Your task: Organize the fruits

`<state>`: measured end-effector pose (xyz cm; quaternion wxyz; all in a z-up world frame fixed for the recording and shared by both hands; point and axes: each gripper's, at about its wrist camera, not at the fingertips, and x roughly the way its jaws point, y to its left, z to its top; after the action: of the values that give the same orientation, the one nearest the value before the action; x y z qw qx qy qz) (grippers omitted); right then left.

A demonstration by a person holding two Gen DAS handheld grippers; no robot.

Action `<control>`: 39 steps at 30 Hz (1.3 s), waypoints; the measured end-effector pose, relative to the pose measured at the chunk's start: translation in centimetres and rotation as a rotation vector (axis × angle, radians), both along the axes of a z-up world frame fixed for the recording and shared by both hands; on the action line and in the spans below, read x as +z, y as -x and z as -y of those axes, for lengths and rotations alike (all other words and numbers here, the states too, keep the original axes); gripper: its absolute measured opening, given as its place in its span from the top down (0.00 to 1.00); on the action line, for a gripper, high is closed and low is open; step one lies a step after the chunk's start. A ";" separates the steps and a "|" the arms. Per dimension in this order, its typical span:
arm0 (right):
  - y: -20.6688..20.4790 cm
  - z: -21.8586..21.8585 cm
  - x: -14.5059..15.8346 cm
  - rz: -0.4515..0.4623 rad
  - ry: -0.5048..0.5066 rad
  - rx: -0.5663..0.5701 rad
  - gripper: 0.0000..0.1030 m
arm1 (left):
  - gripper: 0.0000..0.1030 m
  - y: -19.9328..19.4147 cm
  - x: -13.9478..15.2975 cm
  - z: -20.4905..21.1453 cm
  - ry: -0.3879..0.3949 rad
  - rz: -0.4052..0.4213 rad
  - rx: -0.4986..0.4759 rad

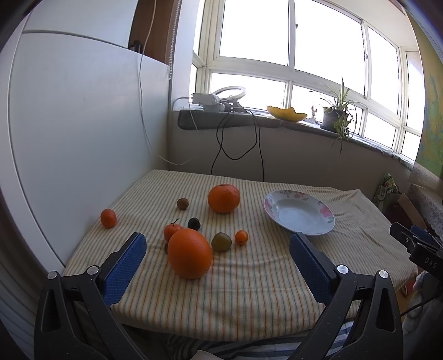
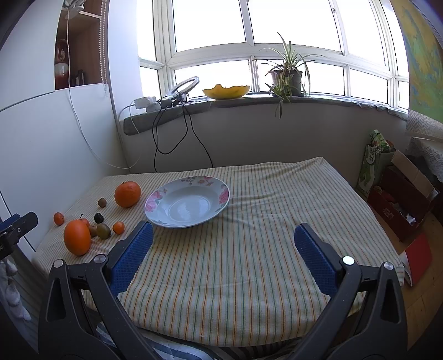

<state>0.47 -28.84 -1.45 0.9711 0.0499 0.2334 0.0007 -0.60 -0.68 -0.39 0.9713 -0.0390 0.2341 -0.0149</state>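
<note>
Both grippers' jaws wide over striped cloth (image 2: 235, 263); fruit beside seemingly empty plate (image 2: 187, 202).

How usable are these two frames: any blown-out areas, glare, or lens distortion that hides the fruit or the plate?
Left wrist view: window blown out white, heavy fisheye bending at the edges, yet the big orange and plate are sharp and evenly lit. Right wrist view: same white window, a soft sheen in the plate, fruit small at the left edge but readable.
</note>
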 end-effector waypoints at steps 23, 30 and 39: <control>-0.3 -0.8 -0.5 -0.015 0.005 0.016 0.00 | 0.01 -0.2 -0.3 -0.8 0.016 -0.008 0.002; -0.7 -1.4 -0.6 -0.027 0.007 0.034 0.00 | 0.01 -0.4 -0.7 -1.3 0.027 -0.018 0.006; -1.8 -3.1 -1.1 -0.054 0.004 0.109 0.00 | 0.01 -0.7 -2.0 -3.4 0.067 -0.052 0.027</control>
<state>2.30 -25.78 -2.54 0.9630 0.0350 0.2620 0.0519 0.06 2.73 -2.37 0.9631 -0.0751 0.2583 -0.0085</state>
